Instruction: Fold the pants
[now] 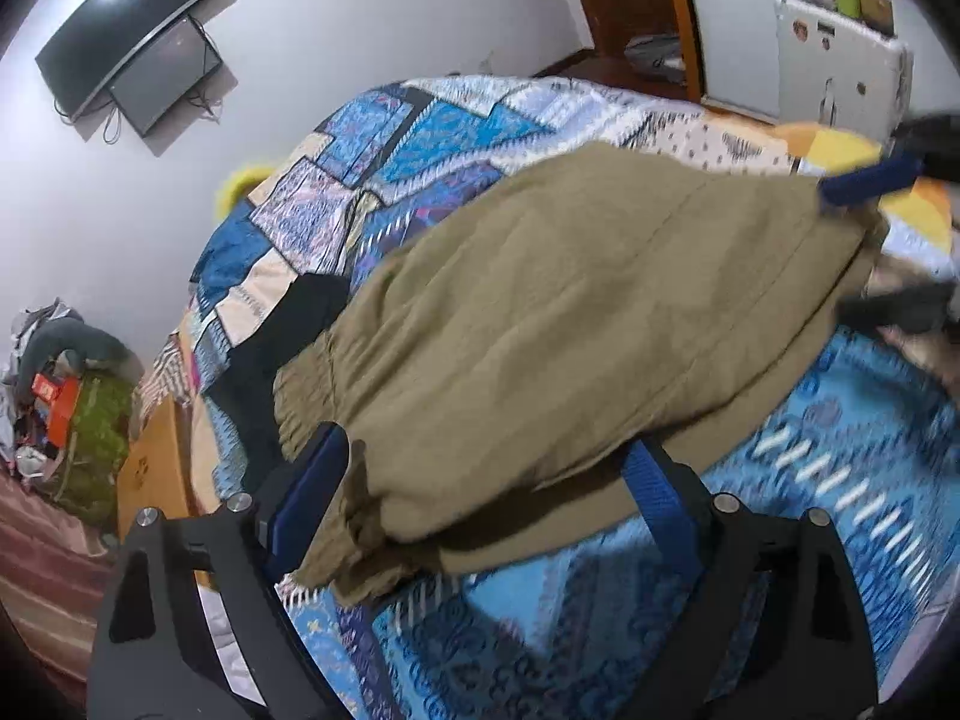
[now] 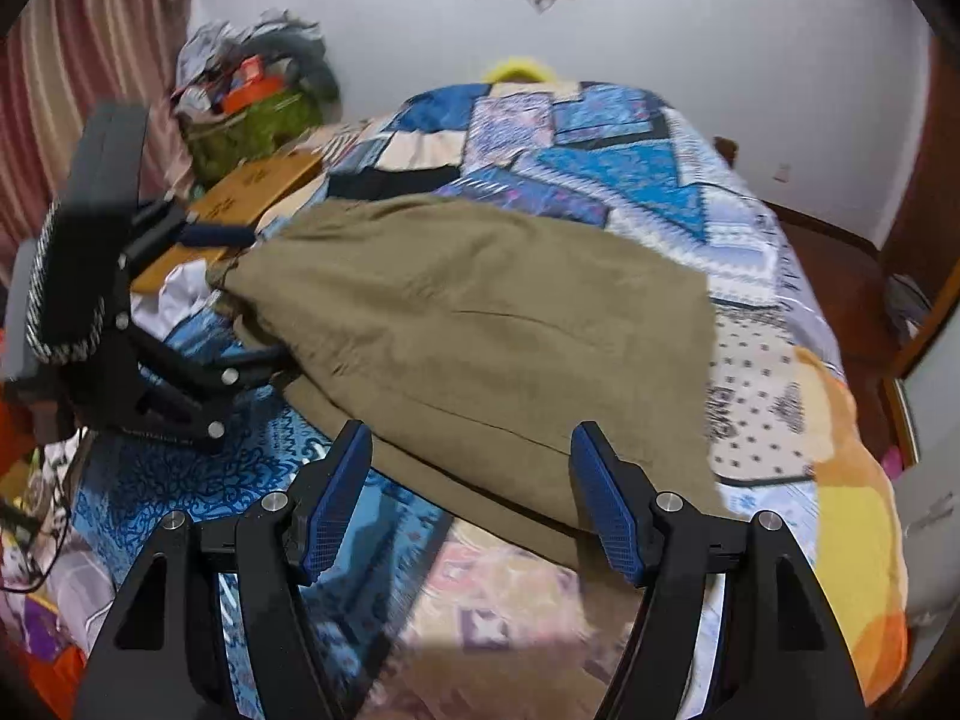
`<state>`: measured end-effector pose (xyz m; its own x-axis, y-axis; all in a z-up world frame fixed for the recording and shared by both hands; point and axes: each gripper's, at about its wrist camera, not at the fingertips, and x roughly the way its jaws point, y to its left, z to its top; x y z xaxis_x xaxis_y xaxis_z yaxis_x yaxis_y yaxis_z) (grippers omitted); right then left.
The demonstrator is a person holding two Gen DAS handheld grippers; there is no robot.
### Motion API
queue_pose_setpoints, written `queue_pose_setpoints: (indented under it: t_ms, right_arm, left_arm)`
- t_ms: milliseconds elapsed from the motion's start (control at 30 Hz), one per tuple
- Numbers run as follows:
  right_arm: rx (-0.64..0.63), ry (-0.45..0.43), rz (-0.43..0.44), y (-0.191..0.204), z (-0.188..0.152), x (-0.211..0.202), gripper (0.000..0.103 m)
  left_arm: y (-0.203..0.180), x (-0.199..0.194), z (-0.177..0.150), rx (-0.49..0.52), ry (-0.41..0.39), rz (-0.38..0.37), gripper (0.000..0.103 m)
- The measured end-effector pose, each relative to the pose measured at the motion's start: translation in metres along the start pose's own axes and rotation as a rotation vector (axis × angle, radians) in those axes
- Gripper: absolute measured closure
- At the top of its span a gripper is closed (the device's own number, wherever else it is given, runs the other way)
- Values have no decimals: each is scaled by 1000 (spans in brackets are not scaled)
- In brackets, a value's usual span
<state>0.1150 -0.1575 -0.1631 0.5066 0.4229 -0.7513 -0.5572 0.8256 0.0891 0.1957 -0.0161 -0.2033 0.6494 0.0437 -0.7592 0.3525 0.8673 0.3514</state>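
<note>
We see the left gripper (image 1: 486, 468) w/ blue pads spread wide, straddling the gathered hem of the olive-khaki cotton pants (image 1: 576, 324). Right gripper (image 2: 471, 498) also wide, holding nothing, just beside the pants' near edge. Pants lie folded over on the blue patchwork quilt bed (image 2: 630, 180).

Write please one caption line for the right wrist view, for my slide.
Open right hand-held gripper at the near edge of olive pants spread on a patchwork quilt.
</note>
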Motion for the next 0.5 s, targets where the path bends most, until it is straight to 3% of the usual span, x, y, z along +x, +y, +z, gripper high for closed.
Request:
queue_pose_setpoints:
  t_ms: [67, 167, 267, 333, 367, 400, 500]
  right_arm:
    - [-19, 12, 11, 6, 3, 8, 38]
    - [-63, 12, 18, 16, 8, 17, 38]
    - [-96, 11, 25, 22, 13, 25, 40]
    - [-108, 7, 34, 25, 16, 27, 55]
    - [-113, 7, 35, 25, 18, 28, 68]
    - [-117, 3, 38, 26, 19, 27, 76]
    - [-138, -24, 41, 30, 22, 19, 86]
  left_arm:
    - [2, -2, 7, -13, -14, -17, 11]
    - [9, -4, 15, -52, -25, -71, 21]
    - [17, -3, 19, -102, -11, -147, 41]
    - [19, -2, 19, -118, -2, -174, 65]
    - [19, -1, 19, -118, 0, -179, 67]
    - [17, -2, 19, -117, -1, -177, 77]
    - [15, -6, 17, -124, -2, -169, 84]
